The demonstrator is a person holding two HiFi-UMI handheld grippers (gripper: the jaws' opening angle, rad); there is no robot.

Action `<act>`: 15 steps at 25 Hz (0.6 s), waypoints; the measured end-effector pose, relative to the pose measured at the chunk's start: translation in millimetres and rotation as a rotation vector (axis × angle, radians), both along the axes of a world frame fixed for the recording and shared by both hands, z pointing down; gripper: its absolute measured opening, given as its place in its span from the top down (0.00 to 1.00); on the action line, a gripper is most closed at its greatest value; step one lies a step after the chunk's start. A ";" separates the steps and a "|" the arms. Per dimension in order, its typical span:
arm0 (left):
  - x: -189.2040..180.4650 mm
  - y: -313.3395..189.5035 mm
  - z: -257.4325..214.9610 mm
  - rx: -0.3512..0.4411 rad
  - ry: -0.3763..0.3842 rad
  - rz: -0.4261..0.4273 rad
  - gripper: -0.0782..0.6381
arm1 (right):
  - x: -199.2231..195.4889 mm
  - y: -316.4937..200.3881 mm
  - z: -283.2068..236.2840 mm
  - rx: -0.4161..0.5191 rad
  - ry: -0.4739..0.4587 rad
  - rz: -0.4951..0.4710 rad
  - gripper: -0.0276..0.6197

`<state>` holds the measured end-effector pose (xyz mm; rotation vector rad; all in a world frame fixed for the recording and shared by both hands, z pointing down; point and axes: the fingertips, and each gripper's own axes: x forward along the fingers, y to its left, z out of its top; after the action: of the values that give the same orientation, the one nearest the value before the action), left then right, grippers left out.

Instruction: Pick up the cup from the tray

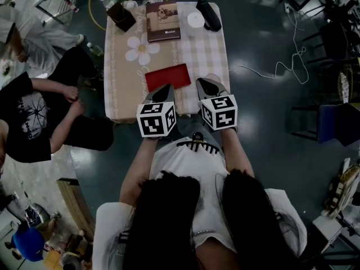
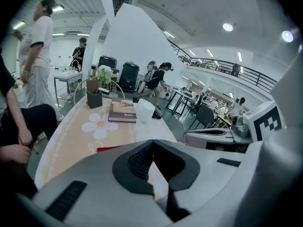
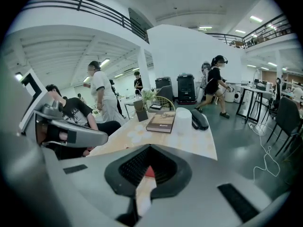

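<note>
Both grippers hover side by side over the near edge of the table (image 1: 118,86), pointing forward and down, marker cubes toward the camera. The left gripper (image 1: 166,89) has its jaws together at the tips with nothing between them; its own view shows only tablecloth through the slot behind the pads. The right gripper (image 1: 204,82) is the same, jaws fully closed and empty, and a bit of red shows through the slot in its own view. The cup (image 1: 194,22), white, stands upright at the far end of the table on the checked part of the cloth, well away from both grippers. It sits between the book (image 1: 163,20) on its left and a black oblong object (image 1: 209,16) on its right, close to both; whether it touches them is unclear. The cup is not on the red tray (image 1: 167,76). That tray lies flat and bare near the middle of the table, just beyond the gripper tips, closer to the left one. A white flower print (image 1: 140,50) lies between the tray and the book. A dark vase with flowers (image 1: 121,14) stands at the far left corner. A seated person in a black shirt (image 1: 31,117) is left of the table. A white cable (image 1: 281,66) trails across the floor on the right. In the gripper views other people stand and walk in the hall behind the table.
</note>
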<state>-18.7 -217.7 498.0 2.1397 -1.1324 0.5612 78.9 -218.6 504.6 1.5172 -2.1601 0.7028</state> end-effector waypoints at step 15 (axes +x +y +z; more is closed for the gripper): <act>3.4 7.1 -3.1 0.015 0.001 -0.017 0.88 | -6.6 0.6 -3.5 0.011 0.016 -0.042 0.95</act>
<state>-15.3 -210.6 494.9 2.1413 -1.1562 0.5452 72.3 -218.0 501.1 1.4739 -2.1807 0.6638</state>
